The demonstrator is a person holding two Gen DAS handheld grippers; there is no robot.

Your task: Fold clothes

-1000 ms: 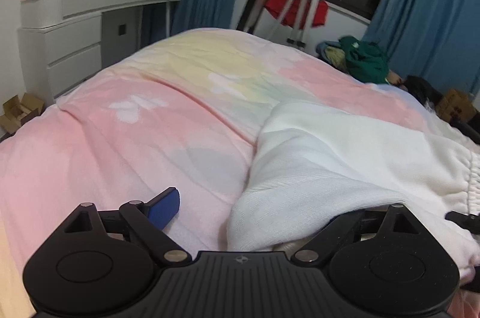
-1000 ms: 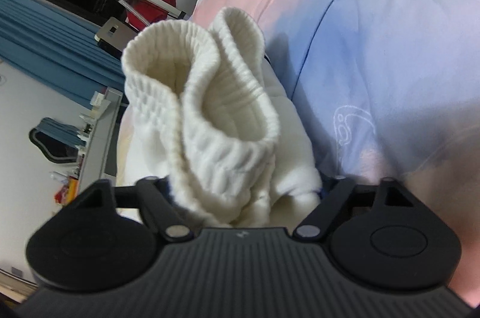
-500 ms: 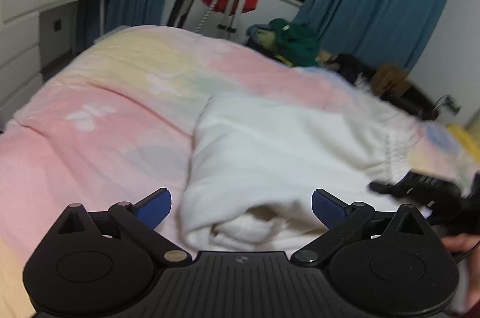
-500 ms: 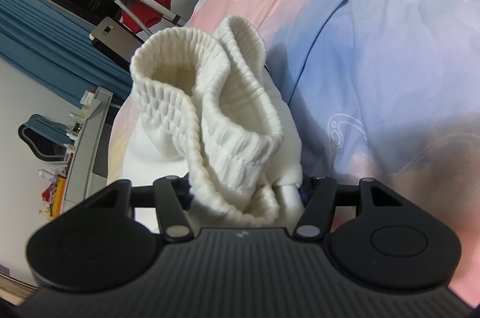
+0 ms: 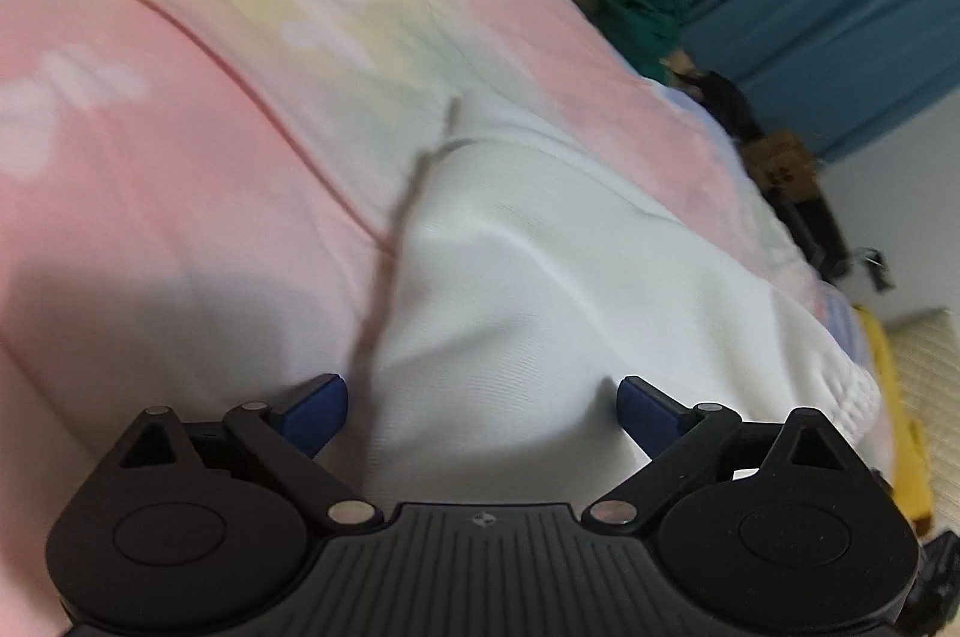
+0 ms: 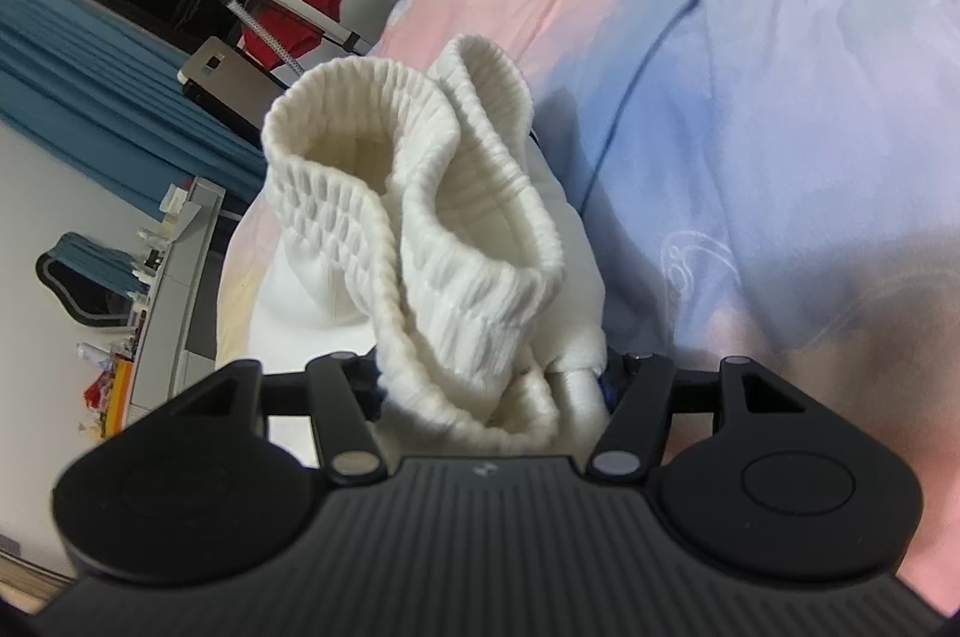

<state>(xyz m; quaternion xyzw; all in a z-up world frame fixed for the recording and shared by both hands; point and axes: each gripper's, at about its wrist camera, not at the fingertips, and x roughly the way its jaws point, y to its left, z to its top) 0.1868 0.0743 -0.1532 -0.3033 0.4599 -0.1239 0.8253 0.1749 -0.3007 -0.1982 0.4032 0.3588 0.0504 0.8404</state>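
Observation:
A white garment (image 5: 540,289) lies spread on a pastel pink, yellow and blue bedspread (image 5: 180,144). My left gripper (image 5: 483,406) is open just above the cloth, its blue fingertips (image 5: 315,406) wide apart with the garment's near edge between them. In the right wrist view my right gripper (image 6: 489,382) is shut on the garment's ribbed cuff (image 6: 420,229), which bunches up in front of the camera and hides the fingertips.
A green heap of clothes (image 5: 639,6) lies at the bed's far end. A drying rack with a red item (image 6: 294,6), blue curtains (image 6: 90,78) and a white dresser (image 6: 180,265) stand beside the bed. The blue part of the bedspread (image 6: 810,96) stretches to the right.
My left gripper has dropped lower and closer over the white garment, tilting to the right, and stays open. My right gripper has narrowed on the ribbed cuff and holds it in nearly the same spot.

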